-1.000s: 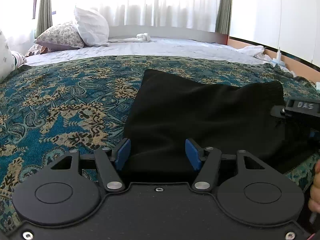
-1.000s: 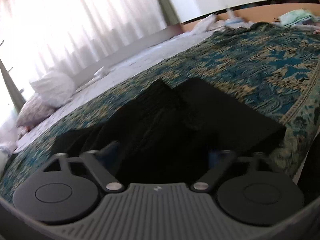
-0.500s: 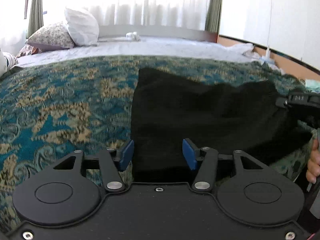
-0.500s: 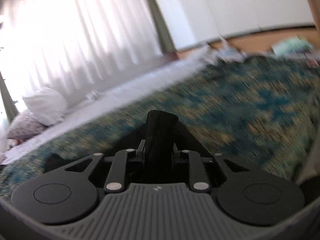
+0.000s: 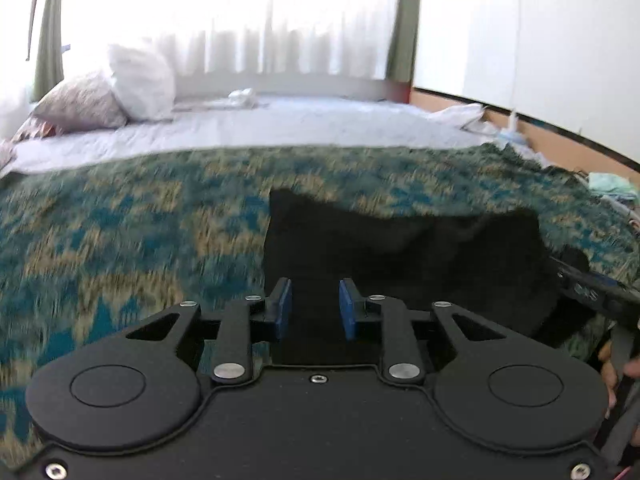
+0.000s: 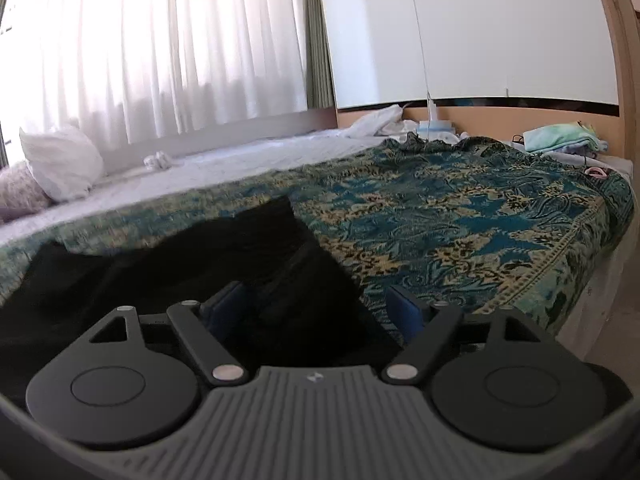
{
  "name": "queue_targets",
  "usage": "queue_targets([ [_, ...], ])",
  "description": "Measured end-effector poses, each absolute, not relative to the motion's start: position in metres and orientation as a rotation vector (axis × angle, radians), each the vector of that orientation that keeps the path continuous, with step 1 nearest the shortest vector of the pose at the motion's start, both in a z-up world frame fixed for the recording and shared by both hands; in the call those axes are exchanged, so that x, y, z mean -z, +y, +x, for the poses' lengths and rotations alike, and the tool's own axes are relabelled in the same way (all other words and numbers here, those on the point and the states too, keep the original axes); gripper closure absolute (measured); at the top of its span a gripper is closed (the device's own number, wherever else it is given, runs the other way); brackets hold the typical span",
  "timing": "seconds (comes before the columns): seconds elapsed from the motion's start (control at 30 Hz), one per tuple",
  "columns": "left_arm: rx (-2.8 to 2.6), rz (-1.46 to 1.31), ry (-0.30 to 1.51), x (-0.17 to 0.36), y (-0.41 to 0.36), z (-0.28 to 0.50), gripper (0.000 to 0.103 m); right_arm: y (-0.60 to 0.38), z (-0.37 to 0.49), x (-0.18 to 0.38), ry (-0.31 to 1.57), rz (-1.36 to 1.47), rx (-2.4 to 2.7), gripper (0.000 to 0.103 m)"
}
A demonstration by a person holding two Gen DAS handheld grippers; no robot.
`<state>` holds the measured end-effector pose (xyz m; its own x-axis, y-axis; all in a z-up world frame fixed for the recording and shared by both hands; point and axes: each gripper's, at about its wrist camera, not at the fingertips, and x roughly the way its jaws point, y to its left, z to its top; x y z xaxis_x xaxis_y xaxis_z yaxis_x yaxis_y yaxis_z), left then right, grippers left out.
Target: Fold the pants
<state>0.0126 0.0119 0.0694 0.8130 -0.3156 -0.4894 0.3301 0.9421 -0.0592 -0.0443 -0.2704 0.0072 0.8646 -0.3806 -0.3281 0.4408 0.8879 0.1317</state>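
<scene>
Left wrist view: black pants (image 5: 400, 264) lie folded on the bed's bedspread (image 5: 120, 240), just ahead of the left hand-held gripper (image 5: 314, 308).
Handling: soft, light, limp; best pinched at a folded edge.
Left hand-held gripper: partly open, empty.
Right hand-held gripper (image 6: 320, 308): wide open, empty, over the pants.
Bedspread: woven, teal-and-tan.

Bedroom interior, daylit from a curtained window.

A bed (image 6: 248, 160) carries a teal-and-tan patterned spread (image 6: 460, 216) over a pale sheet (image 5: 280, 128). Two pillows (image 5: 140, 80) lie at its far left corner, just below white sheer curtains (image 6: 160, 40) flanked by green drapes (image 5: 402, 20). A white wall (image 6: 500, 28) with a dark stripe above a tan band closes the right side; what may be folded cloths (image 6: 560, 136) lie there.
</scene>
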Motion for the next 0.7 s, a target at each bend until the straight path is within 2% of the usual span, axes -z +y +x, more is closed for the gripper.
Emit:
queue_targets([
  [0.13,0.384,0.050,0.528,-0.078,-0.003,0.045,0.079,-0.263,-0.048,-0.031,0.223,0.142,0.420,0.011],
  [0.23,0.402,0.071,0.553,-0.074,-0.023,0.074,0.079,-0.256,-0.023,-0.051,0.263,0.076,0.324,0.011],
  [0.27,0.406,0.068,0.567,-0.072,-0.030,0.084,0.079,-0.253,-0.012,-0.056,0.289,0.050,0.291,0.015],
  [0.33,0.401,0.069,0.587,-0.065,-0.041,0.102,0.079,-0.246,0.011,-0.060,0.341,-0.011,0.251,0.036],
  [0.43,0.358,0.111,0.601,-0.047,-0.055,0.122,0.079,-0.236,0.040,-0.054,0.419,-0.084,0.218,0.058],
  [0.5,0.326,0.126,0.624,-0.035,-0.062,0.133,0.078,-0.236,0.057,-0.044,0.479,-0.091,0.193,0.065],
  [0.57,0.306,0.119,0.654,-0.025,-0.062,0.140,0.078,-0.233,0.064,-0.034,0.512,-0.122,0.204,0.064],
  [0.6,0.300,0.109,0.652,-0.022,-0.061,0.141,0.078,-0.234,0.066,-0.028,0.520,-0.147,0.216,0.059],
  [0.7,0.297,0.114,0.638,-0.018,-0.060,0.142,0.077,-0.239,0.067,-0.014,0.567,-0.160,0.235,0.061],
])
